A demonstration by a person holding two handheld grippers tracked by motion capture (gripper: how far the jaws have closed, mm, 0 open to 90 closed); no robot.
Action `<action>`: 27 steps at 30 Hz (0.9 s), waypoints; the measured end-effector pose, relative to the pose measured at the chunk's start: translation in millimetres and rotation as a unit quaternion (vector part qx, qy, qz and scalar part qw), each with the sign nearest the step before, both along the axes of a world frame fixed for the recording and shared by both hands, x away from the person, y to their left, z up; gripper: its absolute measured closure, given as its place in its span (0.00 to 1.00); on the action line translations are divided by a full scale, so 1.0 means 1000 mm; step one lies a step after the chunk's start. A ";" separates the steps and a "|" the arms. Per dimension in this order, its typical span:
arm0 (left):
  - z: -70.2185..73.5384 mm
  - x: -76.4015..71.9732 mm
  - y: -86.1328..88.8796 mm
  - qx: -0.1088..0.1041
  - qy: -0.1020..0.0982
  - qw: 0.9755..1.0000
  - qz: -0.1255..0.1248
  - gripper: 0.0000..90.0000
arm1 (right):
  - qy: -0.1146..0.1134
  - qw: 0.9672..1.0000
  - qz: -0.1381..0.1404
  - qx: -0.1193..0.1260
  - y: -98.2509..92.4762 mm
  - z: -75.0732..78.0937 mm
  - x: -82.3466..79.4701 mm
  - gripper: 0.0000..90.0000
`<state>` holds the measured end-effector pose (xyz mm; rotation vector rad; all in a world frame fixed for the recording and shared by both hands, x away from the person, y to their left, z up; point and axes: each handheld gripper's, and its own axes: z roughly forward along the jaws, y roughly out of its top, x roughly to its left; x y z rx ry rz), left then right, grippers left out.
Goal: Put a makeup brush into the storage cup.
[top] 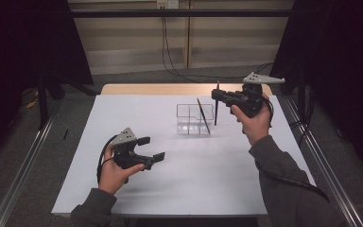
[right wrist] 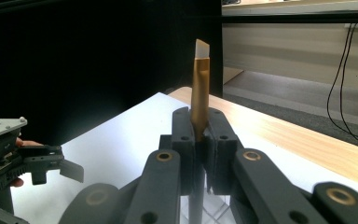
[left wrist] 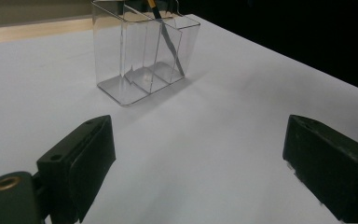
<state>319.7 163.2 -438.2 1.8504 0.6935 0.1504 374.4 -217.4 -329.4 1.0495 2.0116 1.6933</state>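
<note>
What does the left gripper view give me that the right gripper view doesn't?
Left gripper view: the left tongs open over bare table, and beyond them the clear three-part box with a dark stick leaning in one end part.
Right gripper view: the right tongs shut on an upright gold stick with a white tip, the left tongs farther off at lower left, and cables on the back wall.
Both: the white table and its wooden edge.

Landmark: clear divided holder [top: 194, 119] mid tabletop [top: 123, 189].
Left of holder: bare tabletop, open passage.
Near side of holder: bare surface, free.
Inside holder: one leaning brush [top: 203, 116] blocks a compartment.
Right of holder: right claw [top: 216, 94] with upright brush [right wrist: 200, 98] stands close.
</note>
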 end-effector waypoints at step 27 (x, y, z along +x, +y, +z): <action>-0.001 -0.001 0.002 -0.009 0.004 1.000 -0.001 0.08 | -0.005 1.000 -0.019 0.006 0.000 -0.007 0.015 0.94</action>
